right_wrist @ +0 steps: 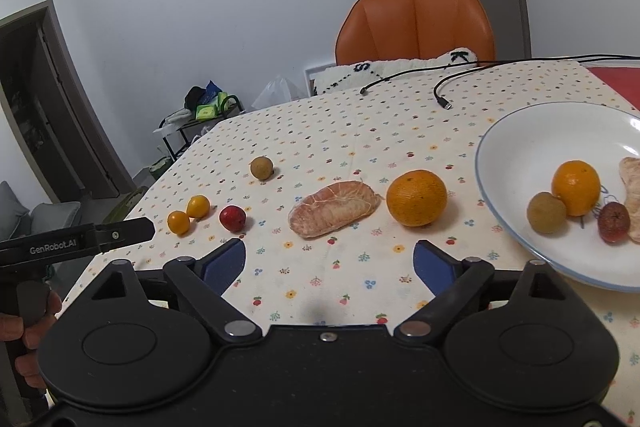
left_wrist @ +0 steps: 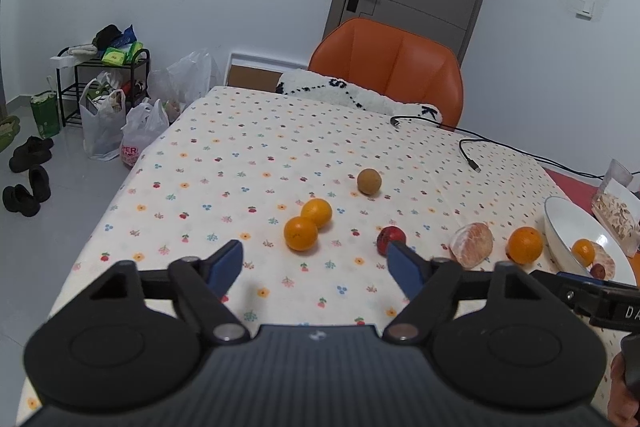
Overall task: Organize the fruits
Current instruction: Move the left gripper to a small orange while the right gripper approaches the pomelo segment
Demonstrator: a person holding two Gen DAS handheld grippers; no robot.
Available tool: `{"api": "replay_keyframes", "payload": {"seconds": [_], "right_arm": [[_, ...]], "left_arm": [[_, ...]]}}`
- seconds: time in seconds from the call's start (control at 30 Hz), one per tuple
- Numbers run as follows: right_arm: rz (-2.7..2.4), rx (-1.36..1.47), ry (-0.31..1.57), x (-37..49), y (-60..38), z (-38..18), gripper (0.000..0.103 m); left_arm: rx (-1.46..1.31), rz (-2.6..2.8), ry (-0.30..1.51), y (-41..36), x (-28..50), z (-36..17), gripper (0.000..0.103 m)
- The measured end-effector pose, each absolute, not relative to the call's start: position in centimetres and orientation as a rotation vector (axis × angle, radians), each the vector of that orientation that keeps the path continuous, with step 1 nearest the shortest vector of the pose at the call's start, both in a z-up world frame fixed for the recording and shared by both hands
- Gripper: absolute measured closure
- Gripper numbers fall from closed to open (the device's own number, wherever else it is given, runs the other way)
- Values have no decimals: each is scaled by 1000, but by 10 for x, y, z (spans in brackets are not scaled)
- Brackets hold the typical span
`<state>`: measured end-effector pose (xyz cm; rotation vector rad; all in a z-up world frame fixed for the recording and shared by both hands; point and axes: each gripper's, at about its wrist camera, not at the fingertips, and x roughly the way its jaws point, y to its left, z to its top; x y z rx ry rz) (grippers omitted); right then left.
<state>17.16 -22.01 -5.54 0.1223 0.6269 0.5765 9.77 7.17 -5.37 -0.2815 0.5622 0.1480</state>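
From the left wrist camera, the left gripper (left_wrist: pixel 315 258) hovers low over a floral tablecloth (left_wrist: pixel 224 163), its blue-padded jaws apart with nothing between them. Just ahead lie two small oranges (left_wrist: pixel 308 229) touching each other, and a brown longan (left_wrist: pixel 369 181) sits farther back on its own. A small red fruit (left_wrist: pixel 390 237) lies just behind the tip of the right-hand finger. To its right come a peeled citrus piece (left_wrist: pixel 472 243) and a larger orange (left_wrist: pixel 525 245), then a white bowl (left_wrist: pixel 560 223) near the table's right edge with fruit inside. A black cable (left_wrist: pixel 500 145) runs across the far cloth in front of an orange chair (left_wrist: pixel 390 67).

From the right wrist camera, the right gripper (right_wrist: pixel 330 261) also stands with jaws apart and empty, above bare cloth. The peeled citrus piece (right_wrist: pixel 335 207) lies just beyond the gap, the larger orange (right_wrist: pixel 417 197) beside it to the right. Left of them sit the red fruit (right_wrist: pixel 232 218), the pair of small oranges (right_wrist: pixel 188 214) and the longan (right_wrist: pixel 261 167). The white bowl (right_wrist: pixel 516 147) at right holds an orange (right_wrist: pixel 576 187), a brownish-green fruit (right_wrist: pixel 546 212), a dark red fruit (right_wrist: pixel 613 221) and a pale peeled piece cut off by the frame edge. The left gripper (right_wrist: pixel 132 229) shows at the far left, held by a hand (right_wrist: pixel 28 323).
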Motion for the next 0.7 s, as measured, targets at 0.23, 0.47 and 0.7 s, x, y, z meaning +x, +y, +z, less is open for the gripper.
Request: {"api": "replay_keyframes", "payload": {"seconds": [0.23, 0.47, 0.7], "right_arm": [[589, 115, 650, 181, -208, -59, 17], [586, 105, 674, 194, -195, -63, 17], [582, 83, 702, 207, -179, -70, 20]], "left_arm": [[-294, 153, 573, 78, 112, -59, 41], [-297, 155, 584, 82, 126, -65, 47], [-309, 153, 606, 86, 136, -74, 57]]}}
